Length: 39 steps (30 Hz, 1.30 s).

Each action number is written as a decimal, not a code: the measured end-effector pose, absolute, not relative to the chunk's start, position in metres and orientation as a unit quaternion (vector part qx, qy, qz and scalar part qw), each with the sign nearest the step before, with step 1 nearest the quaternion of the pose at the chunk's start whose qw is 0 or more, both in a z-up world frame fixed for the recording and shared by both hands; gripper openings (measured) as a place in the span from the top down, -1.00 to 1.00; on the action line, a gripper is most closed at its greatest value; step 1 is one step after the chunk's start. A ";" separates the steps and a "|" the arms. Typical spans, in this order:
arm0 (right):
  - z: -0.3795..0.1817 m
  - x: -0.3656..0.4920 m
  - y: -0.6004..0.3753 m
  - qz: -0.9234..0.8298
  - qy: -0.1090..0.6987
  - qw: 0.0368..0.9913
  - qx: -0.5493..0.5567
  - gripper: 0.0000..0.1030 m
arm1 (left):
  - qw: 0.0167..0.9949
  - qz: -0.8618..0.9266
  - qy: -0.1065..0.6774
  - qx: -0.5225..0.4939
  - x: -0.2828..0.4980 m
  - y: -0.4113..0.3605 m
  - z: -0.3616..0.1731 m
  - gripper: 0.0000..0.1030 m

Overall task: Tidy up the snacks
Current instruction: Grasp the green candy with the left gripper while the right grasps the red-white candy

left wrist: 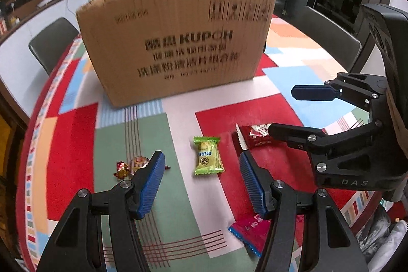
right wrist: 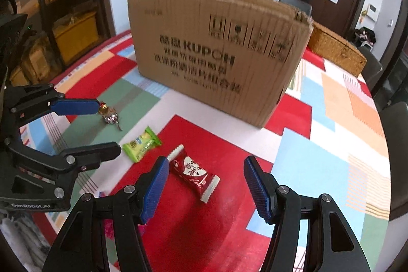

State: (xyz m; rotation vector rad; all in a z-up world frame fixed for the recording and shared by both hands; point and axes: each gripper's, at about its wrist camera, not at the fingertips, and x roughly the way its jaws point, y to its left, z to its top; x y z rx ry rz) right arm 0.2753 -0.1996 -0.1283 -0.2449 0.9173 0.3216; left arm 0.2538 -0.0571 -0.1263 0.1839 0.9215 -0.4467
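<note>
one wicker basket [right wrist: 336, 49] behind cardboard box [right wrist: 219, 52], right view only

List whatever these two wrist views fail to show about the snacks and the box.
- Brown cardboard box interior: both views see only its outer wall.
- Small print on the box: blurred in both views.
- Pink-and-blue wrapped snack: left view, partly hidden by the left gripper.
- Gold-foil twisted candies: left view, partly behind a finger.
- Dark red snack packet: left view, part-covered by the right gripper.
</note>
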 end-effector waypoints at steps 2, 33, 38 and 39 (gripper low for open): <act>-0.133 0.278 -0.199 0.155 0.446 0.873 -0.121 -0.20 | 0.864 -0.214 0.448 0.088 0.258 -0.057 -0.133 -0.16; -0.175 0.312 -0.191 0.163 0.497 0.848 -0.084 0.54 | 0.843 -0.219 0.485 0.083 0.293 -0.078 -0.162 0.49; -0.174 0.311 -0.188 0.161 0.497 0.849 -0.074 0.55 | 0.848 -0.219 0.476 0.074 0.288 -0.071 -0.153 0.49; -0.173 0.310 -0.188 0.161 0.496 0.850 -0.072 0.55 | 0.849 -0.220 0.474 0.073 0.285 -0.067 -0.150 0.49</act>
